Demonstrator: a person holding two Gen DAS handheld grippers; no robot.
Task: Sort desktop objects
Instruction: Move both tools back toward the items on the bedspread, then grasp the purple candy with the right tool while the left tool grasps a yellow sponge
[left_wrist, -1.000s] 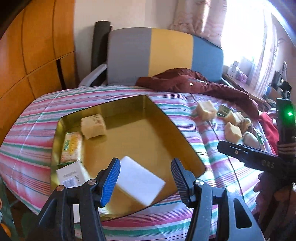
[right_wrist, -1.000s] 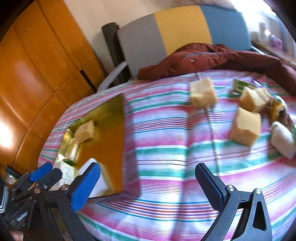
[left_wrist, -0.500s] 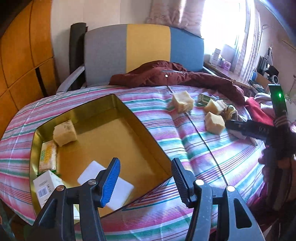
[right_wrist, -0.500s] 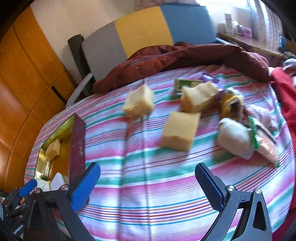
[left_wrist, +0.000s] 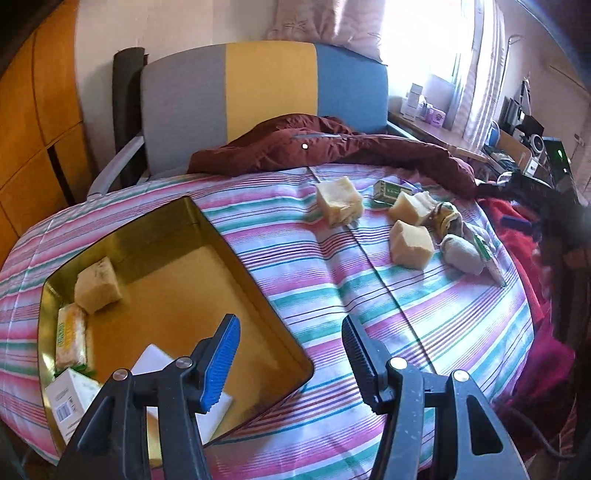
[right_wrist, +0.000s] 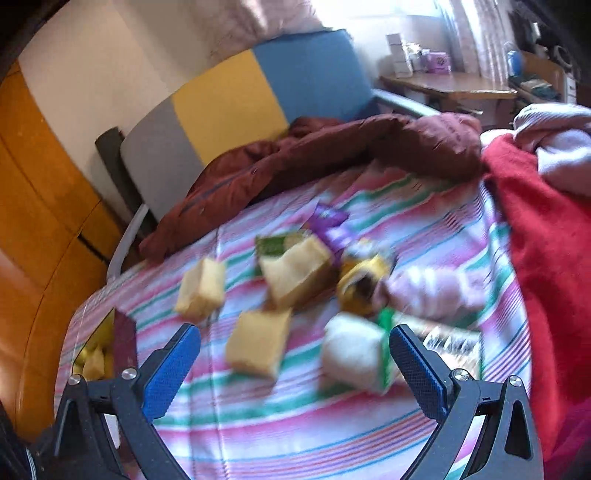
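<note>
Right claw (right_wrist: 295, 363) gapes empty above the yellow sponge cube (right_wrist: 258, 341) at frame centre on the striped bedspread (right_wrist: 295, 432); left claw (left_wrist: 291, 354) open, empty, beside the gold metal tray (left_wrist: 218, 229) lower left; next, I judge: descend, pinch the cube

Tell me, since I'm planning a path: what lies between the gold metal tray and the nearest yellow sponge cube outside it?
Only bare striped cloth separates gold tray from sponge cube, per the left wrist view.

We can read no text. A barcode label stands on the white box (left_wrist: 68, 400) in the gold tray's (left_wrist: 236, 251) near corner; its print is too small to read.
</note>
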